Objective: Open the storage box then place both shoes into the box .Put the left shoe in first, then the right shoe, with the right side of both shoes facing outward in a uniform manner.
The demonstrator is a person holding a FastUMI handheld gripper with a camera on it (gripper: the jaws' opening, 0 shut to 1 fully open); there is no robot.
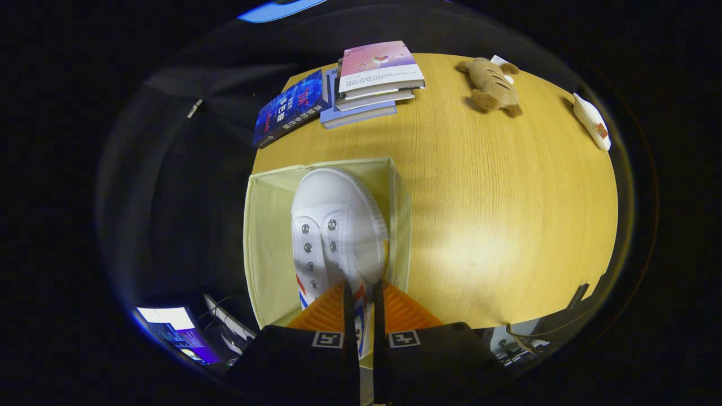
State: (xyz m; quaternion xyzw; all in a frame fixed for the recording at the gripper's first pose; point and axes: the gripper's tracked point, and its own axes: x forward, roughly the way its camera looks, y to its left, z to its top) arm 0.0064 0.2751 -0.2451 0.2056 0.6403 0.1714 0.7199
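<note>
- Gripper point(361, 293) is what I watch first: its two orange fingers point(324, 313) are drawn close together, pinching the heel end of a white shoe point(335, 225) between them.
- I see the shoe hanging toe-forward over the open pale storage box point(265, 237), its laceless eyelets facing up.
- The box sits on the wooden tabletop point(496, 214), at its near corner.
- Beyond the box I make out a stack of books point(372, 84), with a blue book point(290, 107) beside it.
- Farther off lie a plush toy point(491, 84) and a small white object point(591, 119).
</note>
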